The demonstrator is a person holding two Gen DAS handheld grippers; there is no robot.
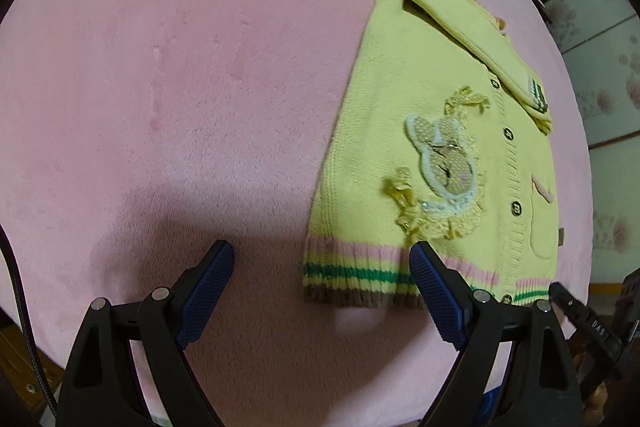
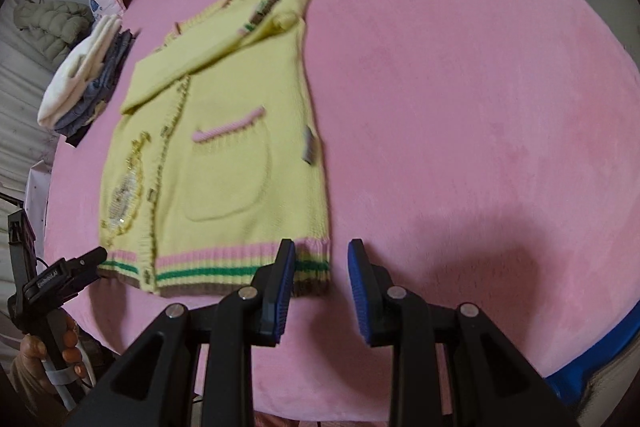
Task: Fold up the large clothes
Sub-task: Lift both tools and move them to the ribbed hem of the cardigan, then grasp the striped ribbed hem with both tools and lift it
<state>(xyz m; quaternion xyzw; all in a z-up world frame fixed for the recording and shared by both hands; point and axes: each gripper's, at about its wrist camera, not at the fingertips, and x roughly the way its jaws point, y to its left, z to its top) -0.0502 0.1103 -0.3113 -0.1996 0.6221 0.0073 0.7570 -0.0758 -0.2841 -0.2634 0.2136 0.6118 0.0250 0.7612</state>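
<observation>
a yellow knitted cardigan with a striped pink, green and brown hem [image 1: 432,131] lies flat on the pink plush bed cover [image 1: 168,99], front side up, both sleeves folded across its chest. in the left wrist view it fills the 2 to 4 o'clock part of the frame, with a rabbit patch [image 1: 444,159] sewn beside the button row. the left gripper [image 1: 322,269] is spread wide and holds nothing; its right fingertip stands over the hem at about 5 o'clock, while its left fingertip is over bare cover. in the right wrist view the cardigan [image 2: 224,147] sits from 9 to 12 o'clock, its pink-trimmed pocket [image 2: 228,167] facing up. the right gripper [image 2: 322,259] is also released, its jaws apart, the left fingertip over the hem's right corner, the other over the cover. a stack of folded clothes [image 2: 86,75] sits at 10 o'clock, just beside the cardigan's shoulder.
</observation>
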